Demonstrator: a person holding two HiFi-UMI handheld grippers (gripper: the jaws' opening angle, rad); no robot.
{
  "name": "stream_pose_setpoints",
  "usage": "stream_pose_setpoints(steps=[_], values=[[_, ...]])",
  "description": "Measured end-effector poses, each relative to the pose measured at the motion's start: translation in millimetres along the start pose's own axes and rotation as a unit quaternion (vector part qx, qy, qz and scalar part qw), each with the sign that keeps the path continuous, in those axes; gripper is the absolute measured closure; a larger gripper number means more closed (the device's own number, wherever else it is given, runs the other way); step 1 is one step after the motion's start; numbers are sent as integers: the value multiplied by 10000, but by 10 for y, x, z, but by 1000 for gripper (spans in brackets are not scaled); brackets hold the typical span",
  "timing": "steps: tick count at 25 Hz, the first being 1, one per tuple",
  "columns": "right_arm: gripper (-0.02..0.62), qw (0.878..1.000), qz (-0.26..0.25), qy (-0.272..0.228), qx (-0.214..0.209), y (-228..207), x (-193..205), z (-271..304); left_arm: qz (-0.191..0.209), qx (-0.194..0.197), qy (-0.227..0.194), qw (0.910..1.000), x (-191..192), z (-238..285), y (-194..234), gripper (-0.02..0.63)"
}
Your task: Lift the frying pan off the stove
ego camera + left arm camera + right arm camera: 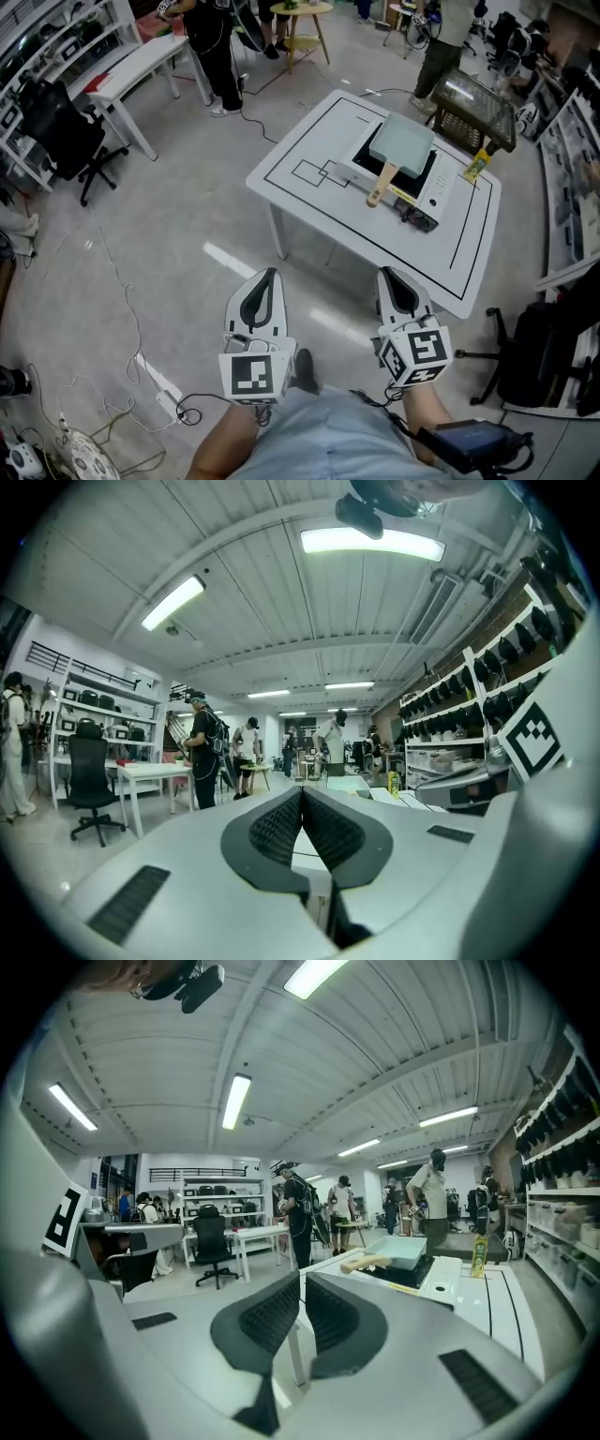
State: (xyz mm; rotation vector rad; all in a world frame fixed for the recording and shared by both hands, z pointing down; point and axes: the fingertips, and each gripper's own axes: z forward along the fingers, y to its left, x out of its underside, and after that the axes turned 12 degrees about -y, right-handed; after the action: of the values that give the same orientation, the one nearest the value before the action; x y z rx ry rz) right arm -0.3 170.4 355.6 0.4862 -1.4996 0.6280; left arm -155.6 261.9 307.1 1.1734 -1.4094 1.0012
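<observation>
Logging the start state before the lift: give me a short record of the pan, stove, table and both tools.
pan: pale green, square, on the stove, wooden handle toward the person
stove: on the white table
bottle: yellow, right of the stove in the head view
left tool: shut, empty, short of the table
right tool: shut, empty, short of the table
task: pan not yet lifted

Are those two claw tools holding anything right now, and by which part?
Nothing is held. The left gripper and the right gripper are both shut and empty; the frying pan sits untouched on the stove, wooden handle free.
</observation>
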Motion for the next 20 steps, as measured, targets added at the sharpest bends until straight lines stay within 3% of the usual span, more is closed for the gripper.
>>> stream_pose_setpoints(steps=[3, 9, 20], values=[[545, 9997, -47, -177, 155, -25, -170, 194, -22, 195, -184, 9996, -99, 210, 93, 588], [545, 9981, -141, -358, 474, -171, -316, 439, 8, 546, -154, 9984, -58, 604, 156, 588], [545, 9948, 144, -111, 1006, -745, 40, 715, -54, 976, 366, 9945, 470, 1254, -40, 588]])
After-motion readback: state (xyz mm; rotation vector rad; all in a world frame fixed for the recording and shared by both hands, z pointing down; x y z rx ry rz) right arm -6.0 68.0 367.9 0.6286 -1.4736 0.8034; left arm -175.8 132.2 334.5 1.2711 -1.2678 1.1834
